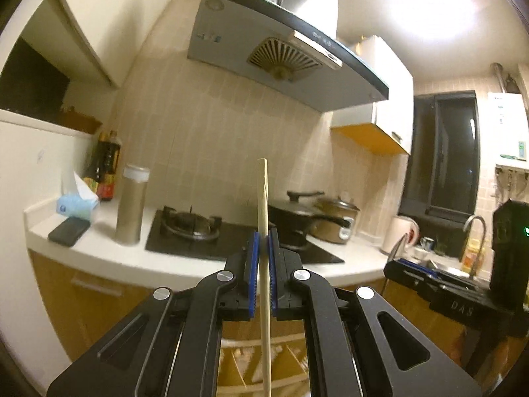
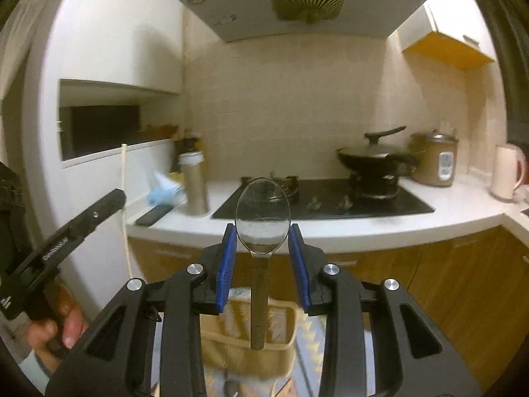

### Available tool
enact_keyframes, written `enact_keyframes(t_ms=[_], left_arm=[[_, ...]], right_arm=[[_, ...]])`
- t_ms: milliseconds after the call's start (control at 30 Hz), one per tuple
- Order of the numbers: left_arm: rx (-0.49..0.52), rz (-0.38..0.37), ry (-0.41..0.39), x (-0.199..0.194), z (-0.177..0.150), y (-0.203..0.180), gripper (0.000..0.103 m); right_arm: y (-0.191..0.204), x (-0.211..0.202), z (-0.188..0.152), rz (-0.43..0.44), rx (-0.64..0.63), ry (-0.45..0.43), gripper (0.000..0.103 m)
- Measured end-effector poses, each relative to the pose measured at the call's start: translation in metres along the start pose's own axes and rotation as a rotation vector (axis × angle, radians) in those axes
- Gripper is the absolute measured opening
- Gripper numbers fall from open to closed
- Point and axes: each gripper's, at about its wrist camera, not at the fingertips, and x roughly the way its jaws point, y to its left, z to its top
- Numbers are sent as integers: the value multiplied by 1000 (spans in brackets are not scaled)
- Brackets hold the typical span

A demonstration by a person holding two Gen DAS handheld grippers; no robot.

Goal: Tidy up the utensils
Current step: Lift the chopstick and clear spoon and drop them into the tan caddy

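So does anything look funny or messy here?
Nothing is spilled or broken. The one odd sight: the left hand-held gripper pinches a single chopstick standing upright, and the right hand-held gripper holds a spoon bowl-up, both in mid-air before the stove.

Small kitchen: beige tiled wall (image 2: 281,99), range hood (image 2: 297,3) at 12 o'clock, white countertop (image 2: 363,228), dark window (image 1: 439,152) at 3 o'clock, bright ceiling light (image 1: 426,3).

The chopstick (image 1: 264,218) is cut off at the lower frame edge. The basket (image 2: 281,330) is partly hidden behind the spoon (image 2: 263,211) handle. Kettle (image 2: 506,172) details are blurred.
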Motion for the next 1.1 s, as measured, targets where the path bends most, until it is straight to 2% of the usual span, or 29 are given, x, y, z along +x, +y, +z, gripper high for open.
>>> enact_keyframes(t_ms=[200, 400, 667, 800, 867, 900, 933, 967, 1100], left_arm=[[12, 73, 1, 37, -25, 12, 4], [13, 126, 33, 52, -55, 31, 4], [25, 156, 74, 58, -75, 42, 4], [24, 140, 103, 52, -76, 43, 8], [25, 135, 116, 47, -74, 43, 12], [25, 133, 122, 45, -74, 43, 14], [24, 130, 127, 42, -73, 43, 21], [22, 129, 132, 39, -72, 43, 27], [17, 131, 170, 24, -69, 43, 28]], right_arm=[[-5, 46, -21, -34, -8, 8, 29], [-9, 73, -49, -42, -5, 44, 29], [-9, 79, -65, -41, -4, 82, 30], [-10, 75, -66, -28, 7, 109, 31], [-11, 73, -67, -4, 18, 130, 42], [-11, 71, -67, -1, 22, 135, 45], [-11, 67, -68, -4, 23, 135, 51], [-10, 64, -68, -4, 22, 135, 53], [-10, 48, -67, -10, 32, 148, 53]])
